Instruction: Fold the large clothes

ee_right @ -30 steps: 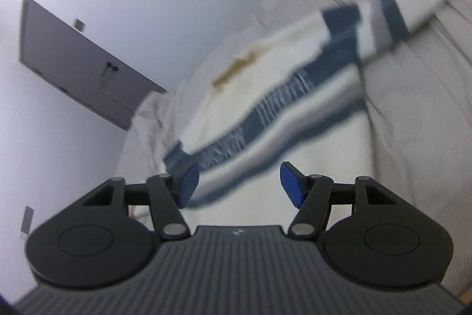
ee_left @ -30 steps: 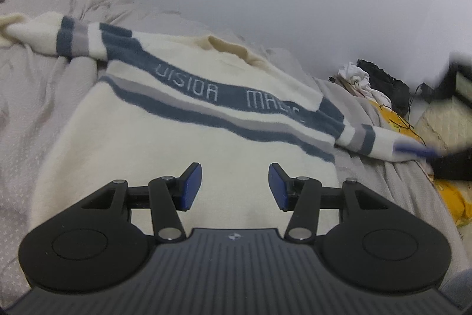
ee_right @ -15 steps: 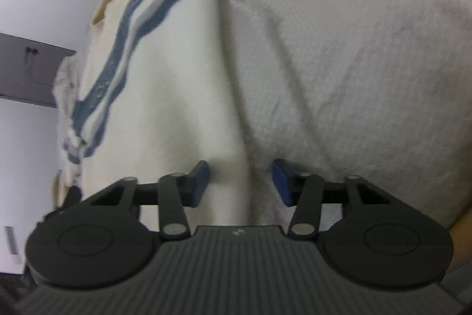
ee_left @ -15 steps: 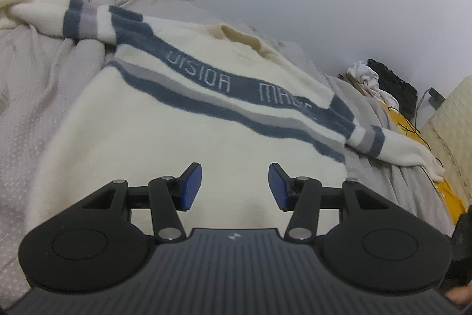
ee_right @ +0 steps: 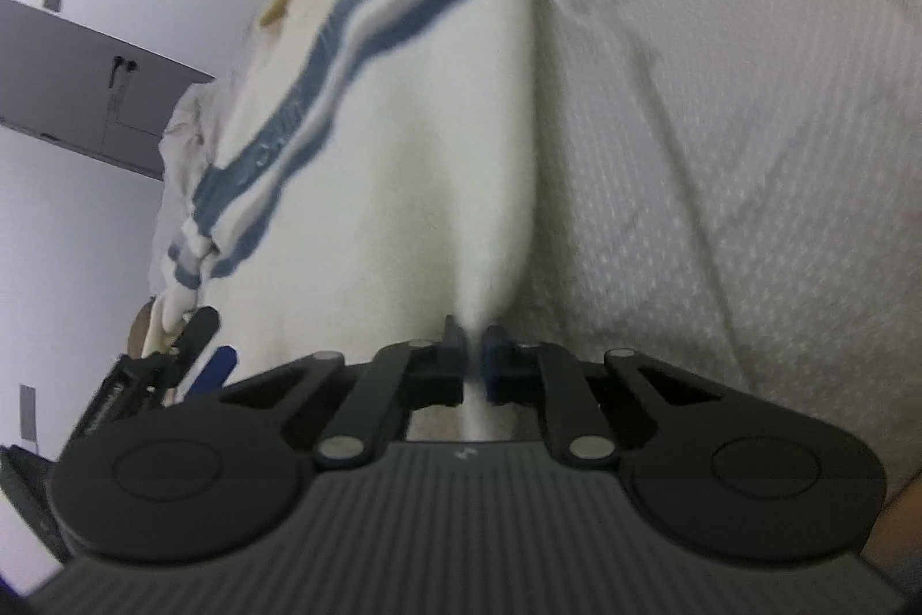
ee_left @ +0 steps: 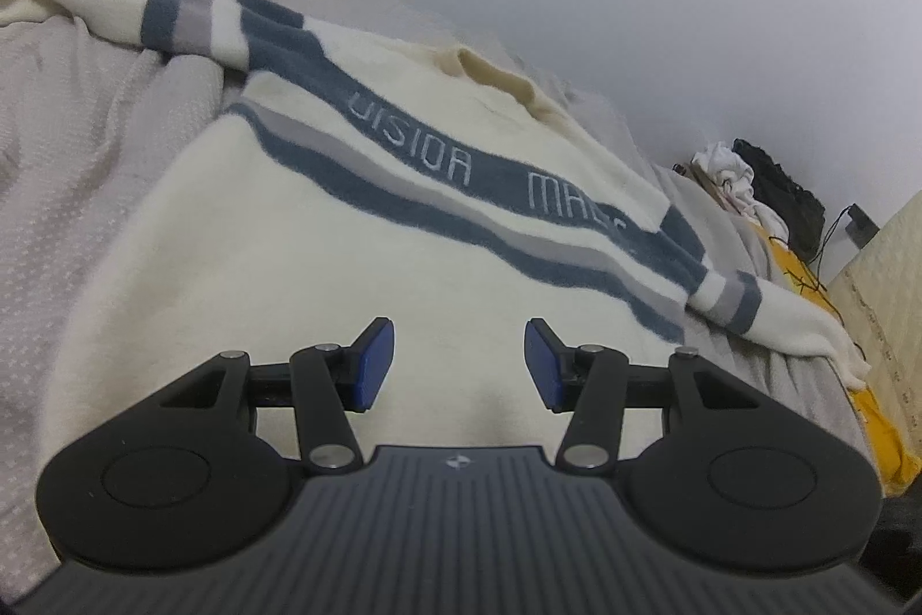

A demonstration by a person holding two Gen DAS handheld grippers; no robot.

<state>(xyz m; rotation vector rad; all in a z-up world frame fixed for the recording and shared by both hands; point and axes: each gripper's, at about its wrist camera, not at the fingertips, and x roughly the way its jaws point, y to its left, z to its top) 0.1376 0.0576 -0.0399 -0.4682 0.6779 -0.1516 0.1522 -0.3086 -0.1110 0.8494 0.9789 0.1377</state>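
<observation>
A grey quilted bedspread (ee_left: 86, 142) covers the bed, and the cream knit sweater (ee_left: 322, 269) with blue and grey chest stripes lies face up across it, hem toward the near edge, both sleeves spread outward toward the sides. The knit looks thick, soft and limp, fairly light for its size; it would likely sag and stretch from any single pinch, so hem corners and shoulder seams seem the sound places to take it. The right gripper (ee_right: 472, 355) has just been closing and now pinches a ridge of the sweater's side edge by the hem. The left gripper (ee_left: 459, 364) hovers with jaws apart over the hem, holding nothing.
</observation>
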